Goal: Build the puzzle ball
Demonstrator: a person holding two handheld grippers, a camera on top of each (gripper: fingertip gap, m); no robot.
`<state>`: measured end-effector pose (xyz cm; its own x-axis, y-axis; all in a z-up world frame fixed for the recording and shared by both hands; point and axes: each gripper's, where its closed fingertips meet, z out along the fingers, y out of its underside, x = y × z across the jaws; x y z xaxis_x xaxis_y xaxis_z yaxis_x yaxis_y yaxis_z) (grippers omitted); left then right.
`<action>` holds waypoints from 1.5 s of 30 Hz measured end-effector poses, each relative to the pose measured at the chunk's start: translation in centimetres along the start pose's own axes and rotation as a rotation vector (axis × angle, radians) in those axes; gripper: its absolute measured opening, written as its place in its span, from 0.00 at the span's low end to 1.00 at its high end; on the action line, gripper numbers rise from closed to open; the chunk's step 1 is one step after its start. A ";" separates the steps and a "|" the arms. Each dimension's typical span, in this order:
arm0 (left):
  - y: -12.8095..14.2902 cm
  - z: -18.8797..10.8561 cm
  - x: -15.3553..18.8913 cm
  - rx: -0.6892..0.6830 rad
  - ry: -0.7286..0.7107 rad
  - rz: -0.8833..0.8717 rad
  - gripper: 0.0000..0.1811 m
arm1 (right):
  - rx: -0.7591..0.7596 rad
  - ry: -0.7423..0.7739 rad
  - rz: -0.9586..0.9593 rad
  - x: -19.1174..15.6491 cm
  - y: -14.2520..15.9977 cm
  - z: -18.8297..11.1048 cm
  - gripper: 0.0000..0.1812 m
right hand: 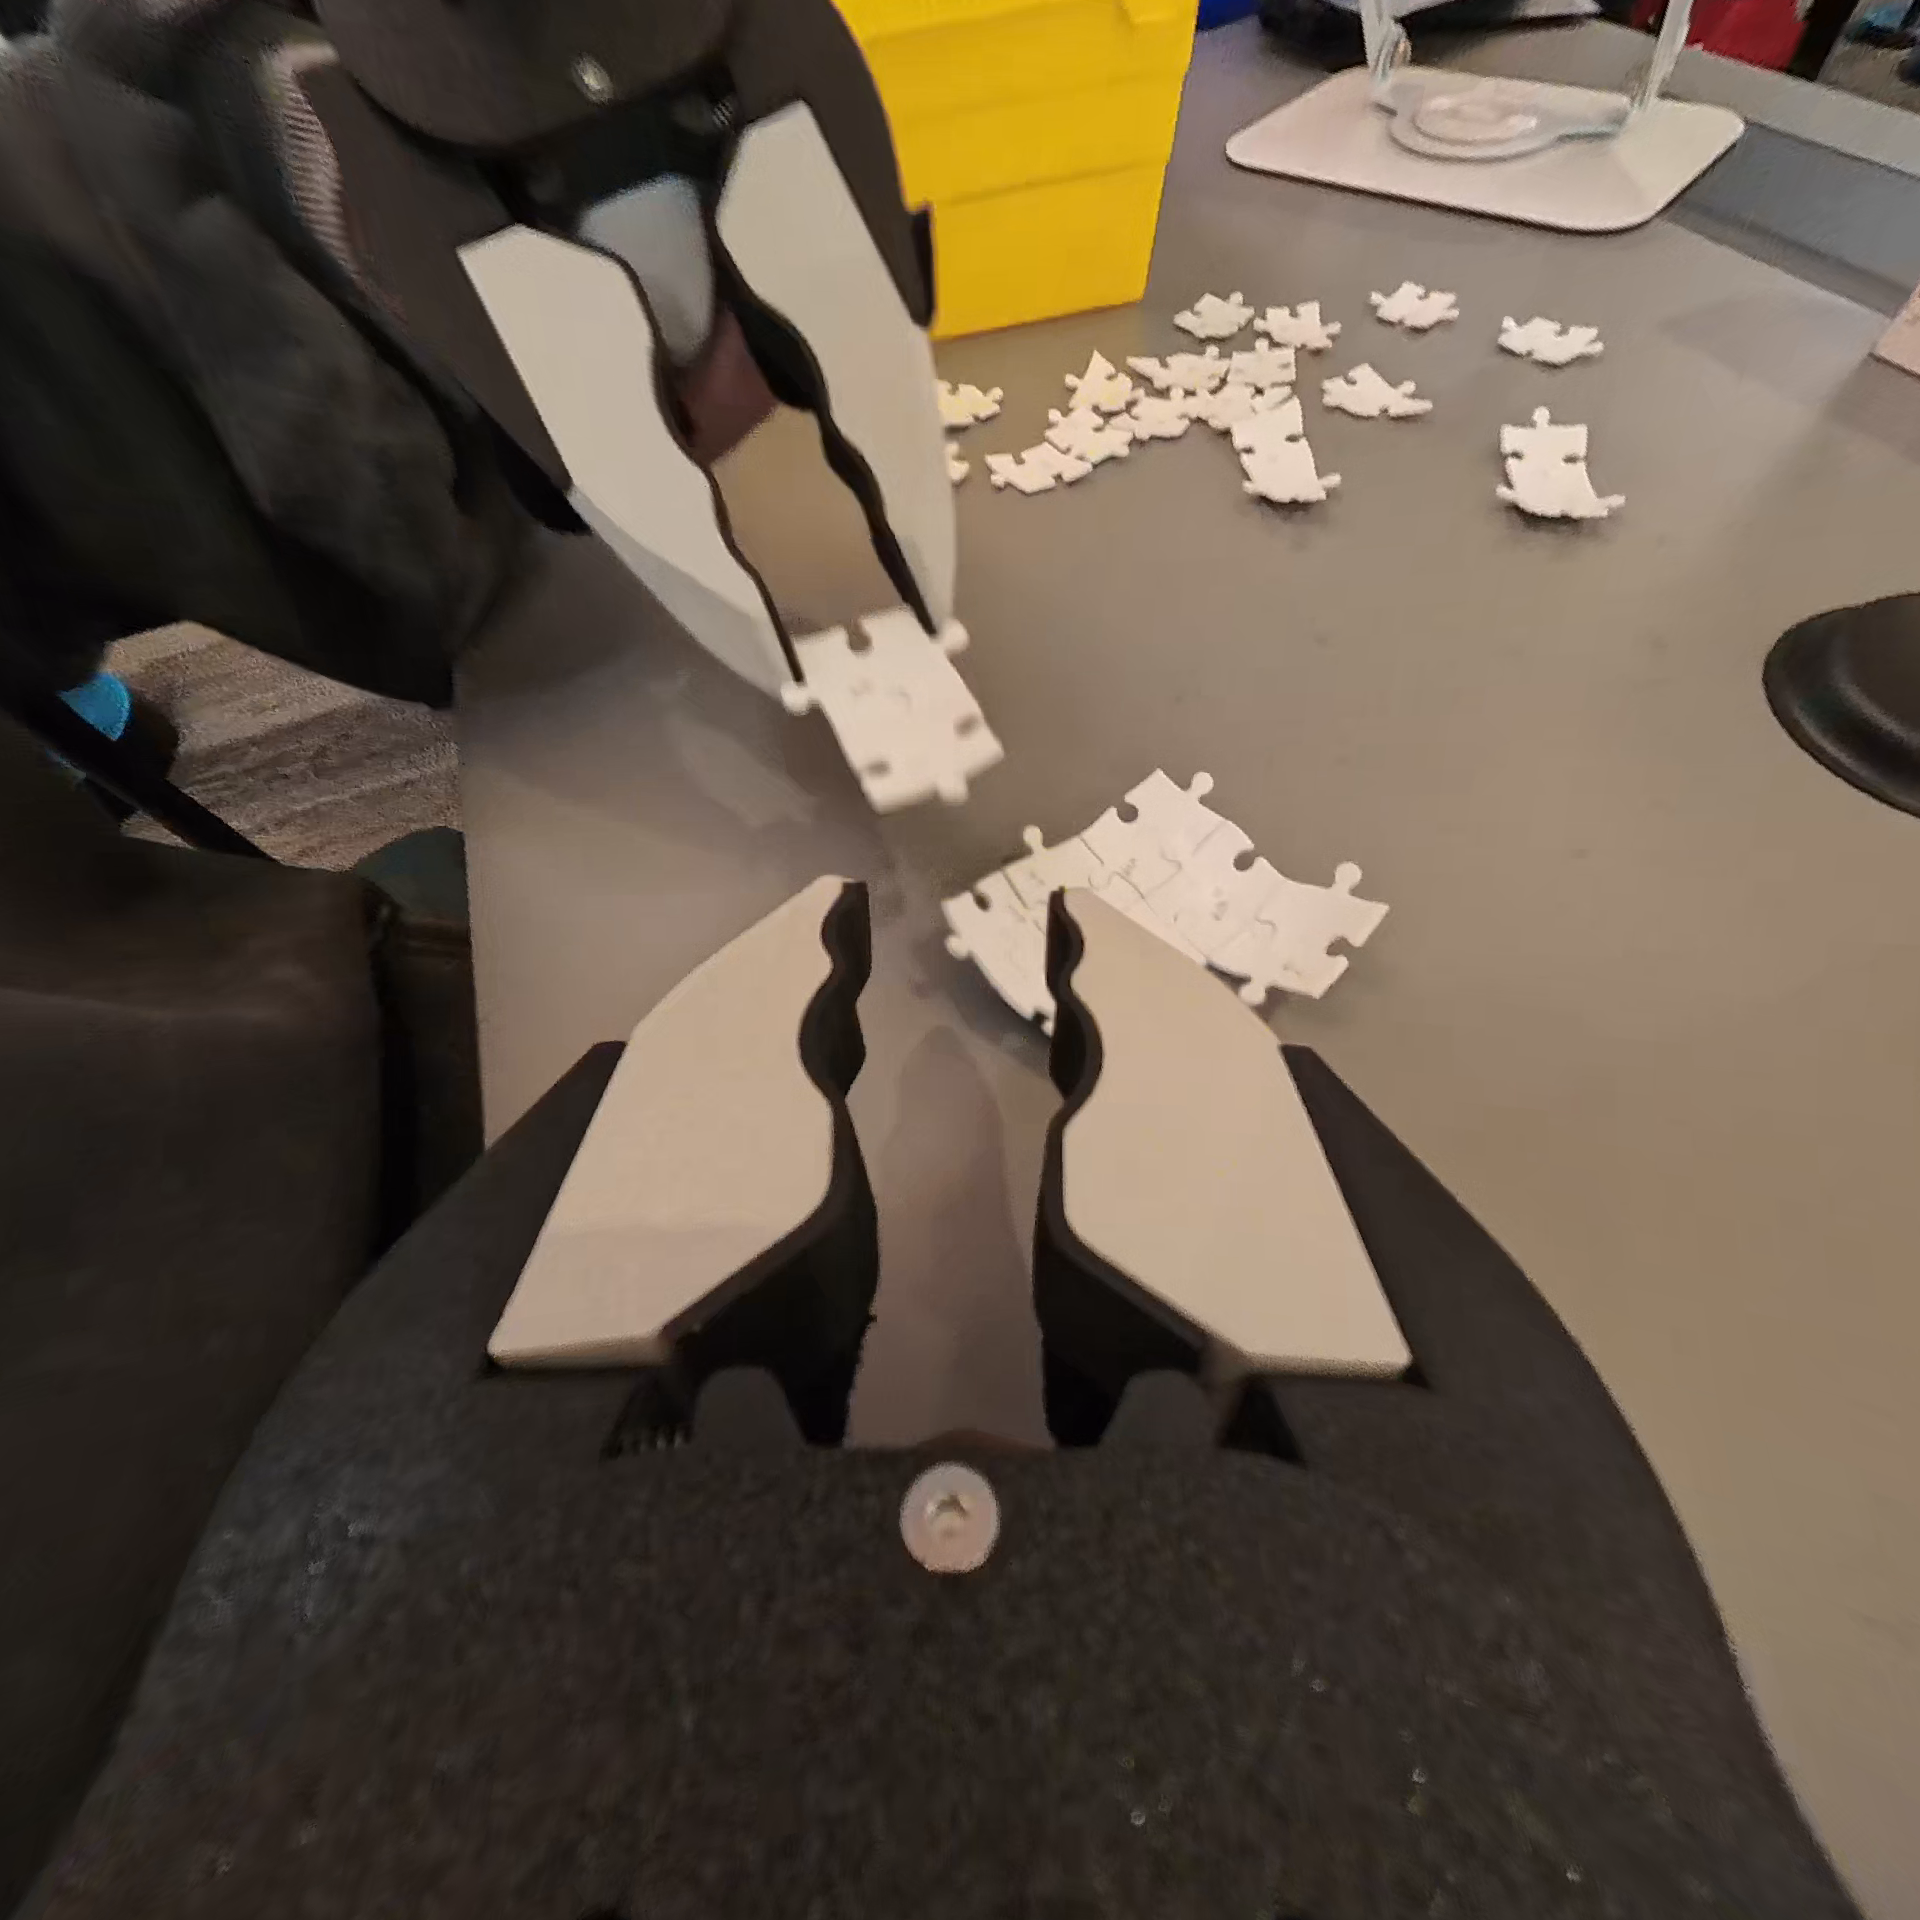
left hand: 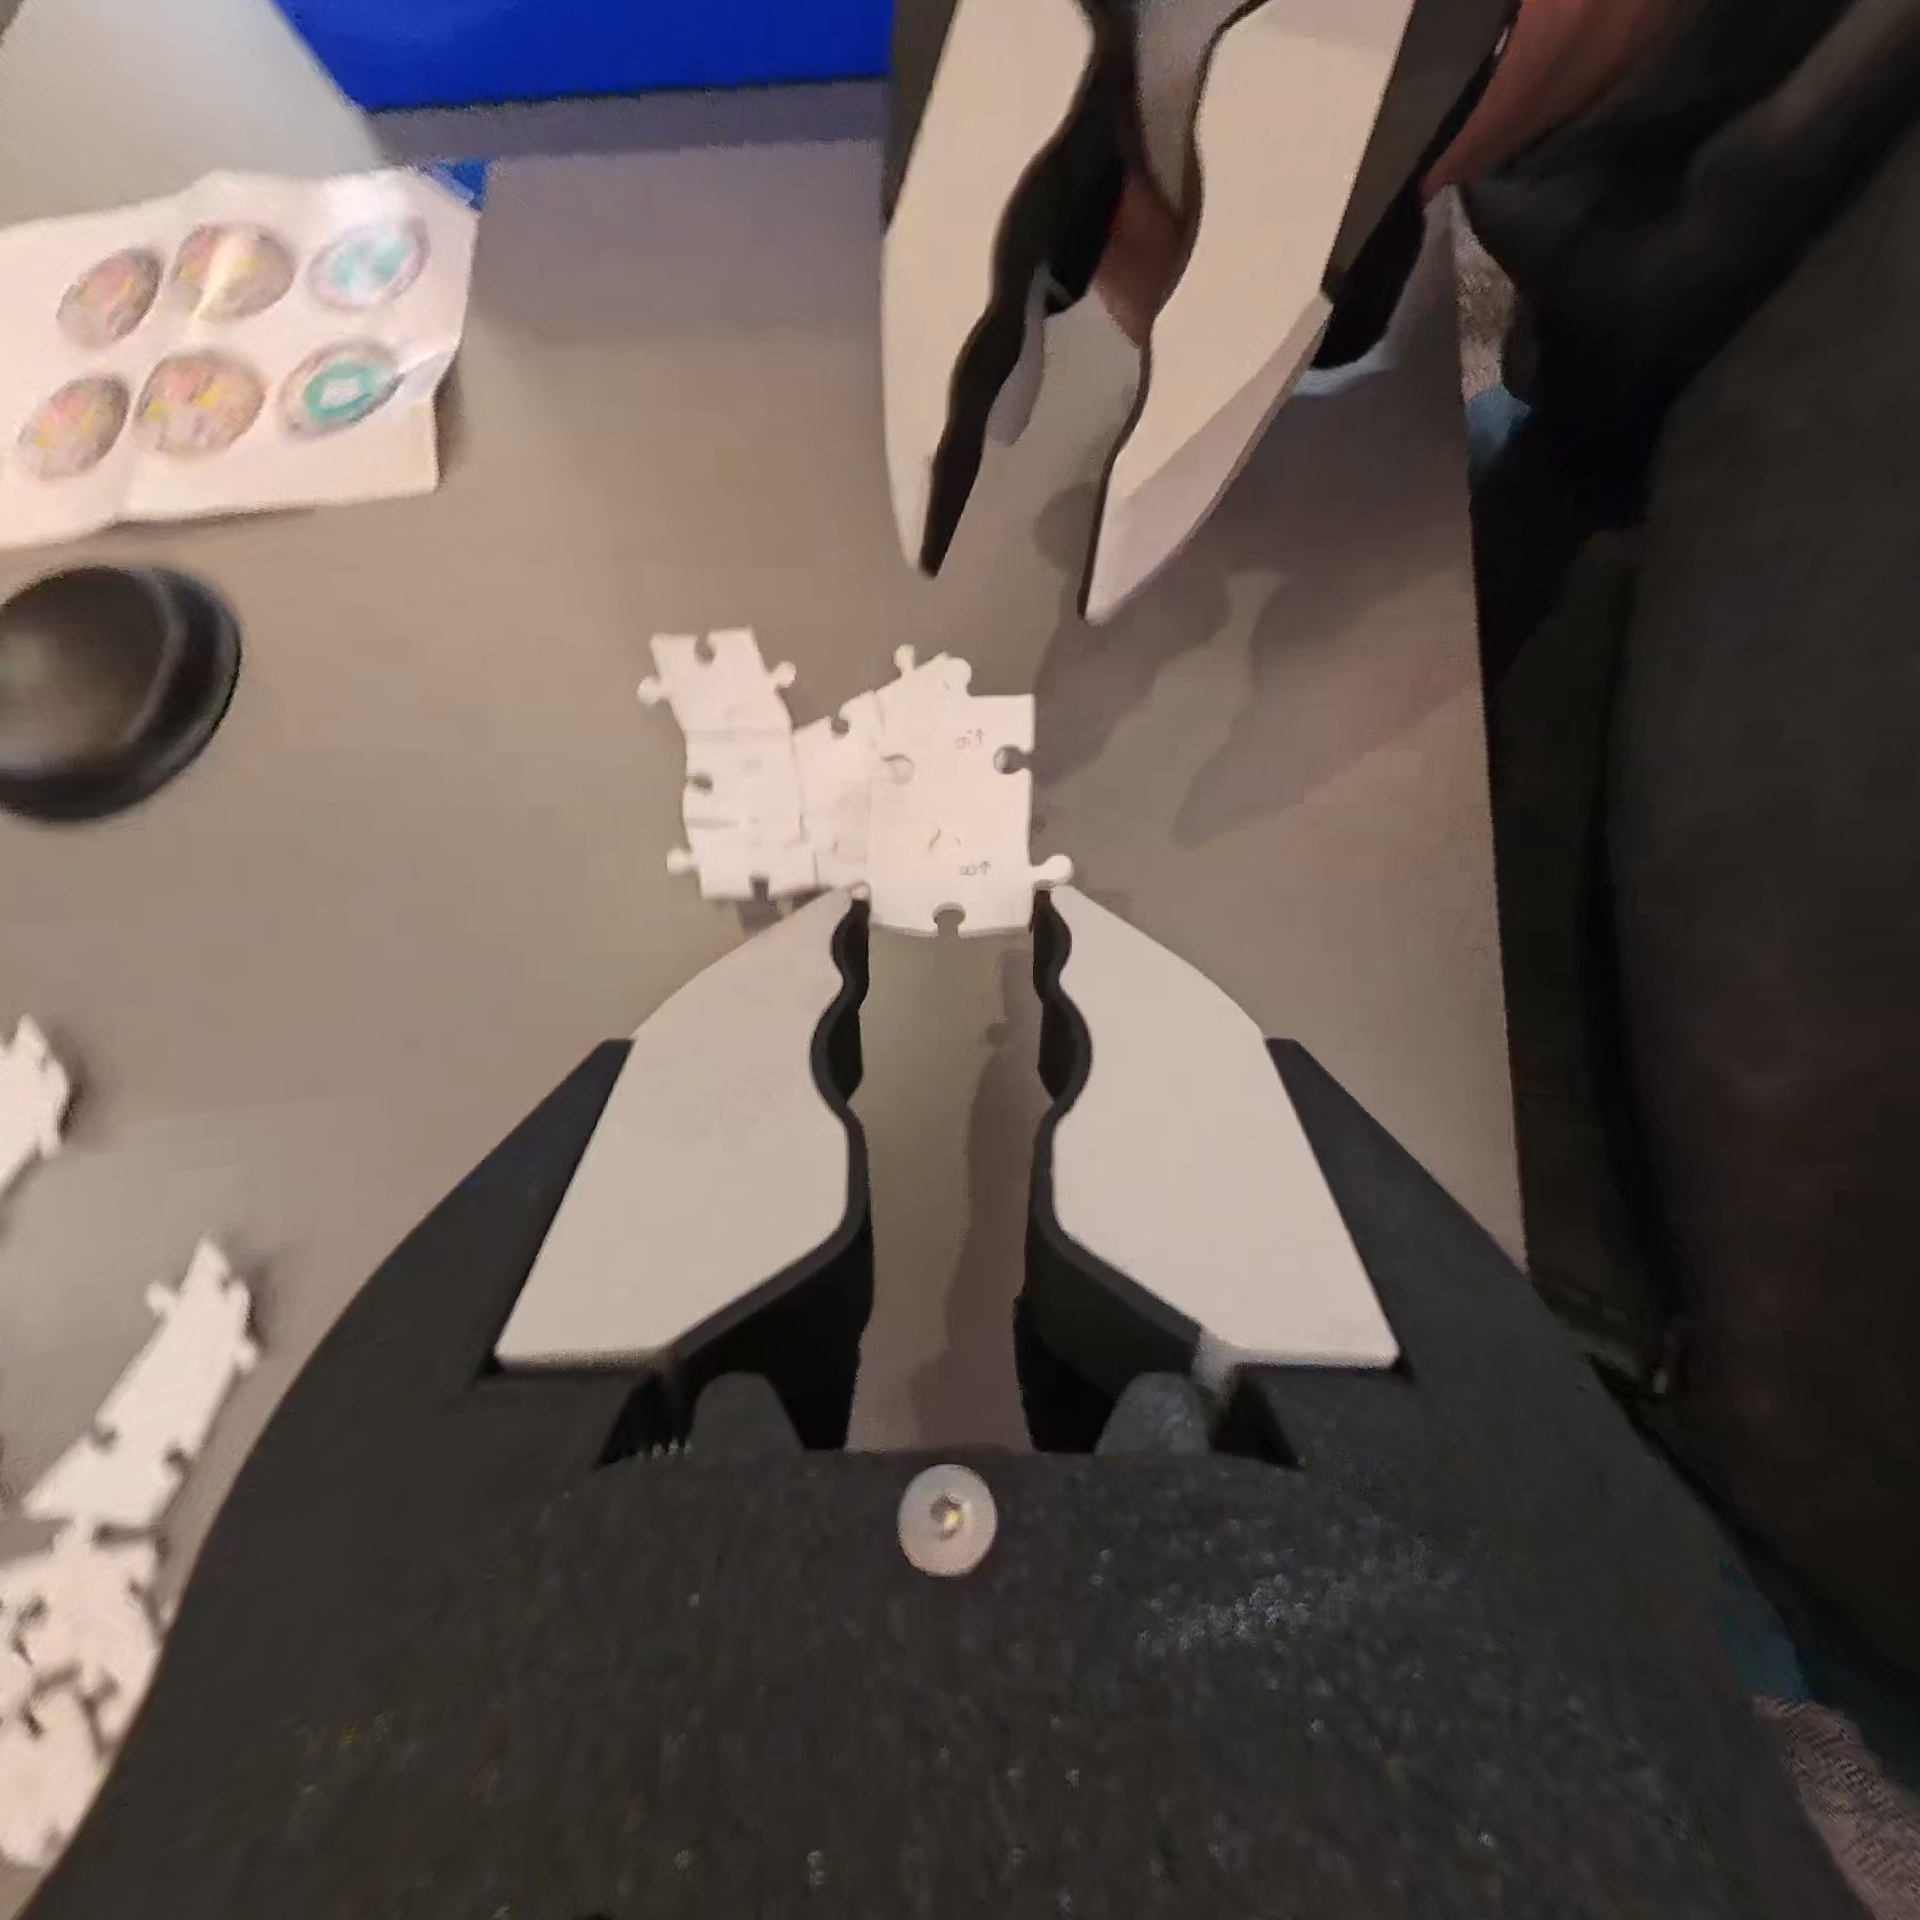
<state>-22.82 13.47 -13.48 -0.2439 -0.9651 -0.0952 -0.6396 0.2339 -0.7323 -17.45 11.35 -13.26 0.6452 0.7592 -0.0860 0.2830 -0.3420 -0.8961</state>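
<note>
At the middle of the left wrist frame the left gripper (left hand: pixel 951 909) pinches a small joined strip of white puzzle pieces (left hand: pixel 951 810) between its tips, above the grey table (left hand: pixel 468 935), while the right gripper (right hand: pixel 956 904), fingers spread and empty, hovers beside a larger joined section (right hand: pixel 1195 894) lying just right of centre.

Small handwritten marks are seen on the joined puzzle pieces (left hand: pixel 951 800) and printing on a paper sheet (left hand: pixel 223 343); none is legible.
</note>
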 end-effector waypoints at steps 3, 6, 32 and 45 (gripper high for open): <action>-1.2 1.4 0.0 -0.019 0.027 0.107 0.16 | 0.014 -0.014 -0.004 -0.5 -0.4 0.0 0.18; -1.9 2.1 0.0 -0.015 0.047 0.168 0.16 | 0.032 -0.001 -0.010 -0.3 -0.6 -0.3 0.18; -1.9 2.8 -2.5 0.050 0.013 -0.037 0.36 | -0.014 0.199 -0.008 3.2 1.2 -1.6 0.17; 1.1 5.2 -2.5 -0.029 0.058 -0.251 0.41 | -0.203 0.481 0.051 6.5 4.1 -2.2 0.17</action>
<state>-19.15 15.49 -17.59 -0.1161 -0.9851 0.1266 -0.7058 -0.0079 -0.7084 -10.50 13.65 -16.53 0.9011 0.4152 0.1250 0.3437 -0.5083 -0.7896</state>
